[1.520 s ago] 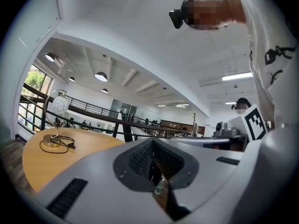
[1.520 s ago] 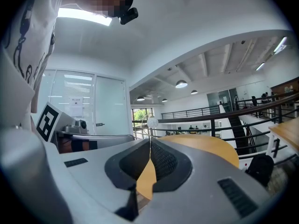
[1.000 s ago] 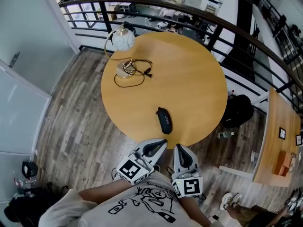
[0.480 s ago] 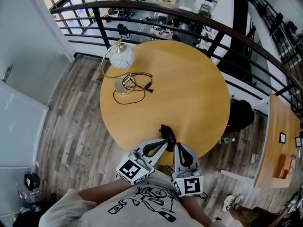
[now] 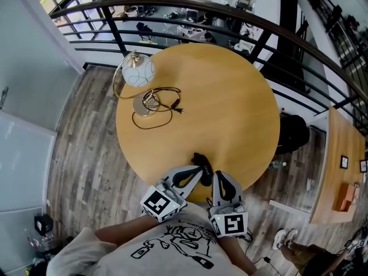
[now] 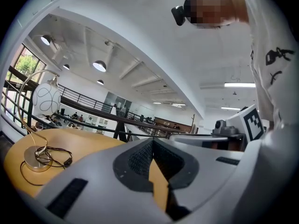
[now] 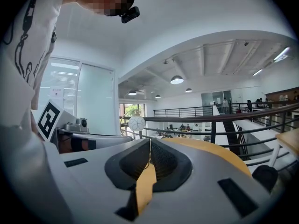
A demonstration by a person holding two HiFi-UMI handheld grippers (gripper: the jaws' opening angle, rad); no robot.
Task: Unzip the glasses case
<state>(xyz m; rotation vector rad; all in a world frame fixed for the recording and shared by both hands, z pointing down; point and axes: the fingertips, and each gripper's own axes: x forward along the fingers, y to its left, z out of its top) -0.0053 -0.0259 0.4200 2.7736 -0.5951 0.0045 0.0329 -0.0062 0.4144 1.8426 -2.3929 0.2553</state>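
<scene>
Wooden table (image 5: 230, 96) is spread beyond both grippers. The left gripper (image 5: 198, 171) and right gripper (image 5: 218, 177) are held with jaws pressed together, nothing between them. The black case (image 5: 200, 160) is seen just ahead of both tips, ungrasped, its zip too small to be made out. All the unzipping is judged left to do. No brand or writing can be read.

A round wooden bench (image 5: 224, 91) stands on a grey plank floor (image 5: 86, 148), just inside a curved black railing (image 5: 241, 17). At the bench's far left sits a lamp (image 5: 139, 72) with a white globe shade on an arched stem. Its dark cord (image 5: 164, 96) lies in loose loops by the base. A black bag (image 5: 293, 134) rests on the floor right of the bench.
</scene>
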